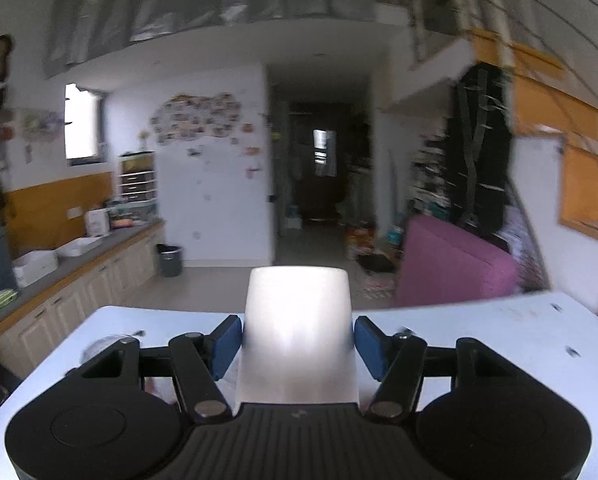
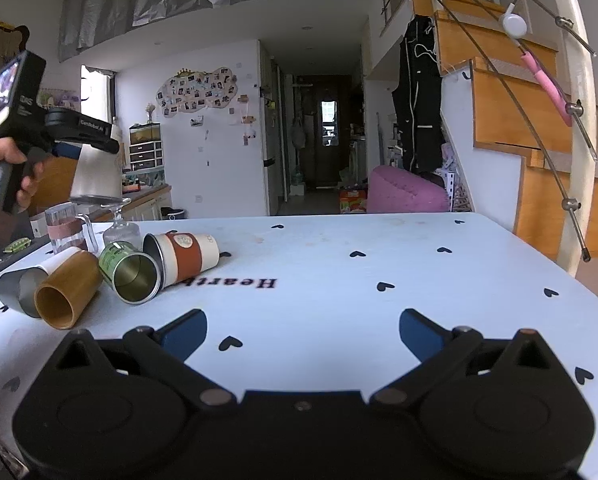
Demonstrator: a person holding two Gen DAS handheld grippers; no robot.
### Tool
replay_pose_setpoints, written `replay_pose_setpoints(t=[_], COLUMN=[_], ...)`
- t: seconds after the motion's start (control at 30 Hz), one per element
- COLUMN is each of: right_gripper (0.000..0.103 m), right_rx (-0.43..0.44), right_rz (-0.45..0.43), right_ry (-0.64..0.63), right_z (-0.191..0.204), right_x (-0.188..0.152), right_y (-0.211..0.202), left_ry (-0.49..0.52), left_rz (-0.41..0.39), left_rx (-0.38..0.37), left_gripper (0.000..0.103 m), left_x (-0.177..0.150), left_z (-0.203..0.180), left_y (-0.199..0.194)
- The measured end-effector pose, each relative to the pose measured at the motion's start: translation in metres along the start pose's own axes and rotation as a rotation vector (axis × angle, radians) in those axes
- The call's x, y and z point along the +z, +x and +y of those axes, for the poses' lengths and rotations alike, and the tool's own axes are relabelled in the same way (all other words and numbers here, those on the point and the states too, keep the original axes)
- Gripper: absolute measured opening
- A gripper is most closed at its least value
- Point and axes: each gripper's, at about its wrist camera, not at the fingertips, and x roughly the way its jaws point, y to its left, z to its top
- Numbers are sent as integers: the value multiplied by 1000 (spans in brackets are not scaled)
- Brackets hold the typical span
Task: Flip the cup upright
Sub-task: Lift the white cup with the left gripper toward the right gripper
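Observation:
My left gripper [image 1: 297,344] is shut on a white cup [image 1: 297,332], its blue pads on both sides, and holds it above the table. In the right wrist view the same cup [image 2: 97,176] hangs in the left gripper [image 2: 87,148] at the far left, wide end down, over the other cups. My right gripper [image 2: 303,336] is open and empty, low over the table's near middle.
On the white heart-print table [image 2: 339,272], at left, lie a cup with an orange sleeve [image 2: 187,256], a green tin cup [image 2: 131,272], a brown cup [image 2: 67,292] and a grey cup [image 2: 19,288]. A glass mug [image 2: 65,232] and an upside-down wine glass [image 2: 119,224] stand behind them.

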Motion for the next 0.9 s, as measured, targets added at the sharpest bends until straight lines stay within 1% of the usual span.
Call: replay_pose_setpoints(t=[0.03,0.13,0.2,0.23,0.33,0.5,0.6,0.63,0.7,0.77,0.9], right_gripper=[103,103,103,103,103,103,103,103,103,103,103], right_rx=[-1,-4,-6,-7,-13,-39,-51,-53,-49,-36,-4], right_rz=[-2,-4,-2,-2,-3,-22,-24,-22,-16,-10,20], right_ry=[2,10,15,19,27,61,84,89,96,103,105], right_z=[-1,-2,-4,-5,-8,-19,-25,-26,-27,-27,-24], right_x=[0,0,0,0,0,1,1,1,0,0,0], right_y=[0,-1,0,0,-1,-8,-9,-9,-8,-7,-3], left_ry=[15,63,79,81,95,85,80,90,89,111,125], left_rz=[11,66,99,116,163,234,244,233,238,202,177], left_rx=[-24,-129,-200,-238,-322,-427,-456,-454,-462,-450,-453], left_gripper=[62,62,62,62,62,61,61,61,61,61,61], left_x=[-3,-18,-30,-41,-64,-103,-118,-122,-129,-136,-143], left_z=[-7,-30,-44,-49,-67,-87,-94,-101,-104,-107,-110], left_y=[-3,-13,-17,-19,-22,-30,-38,-41,-47,-58,-71])
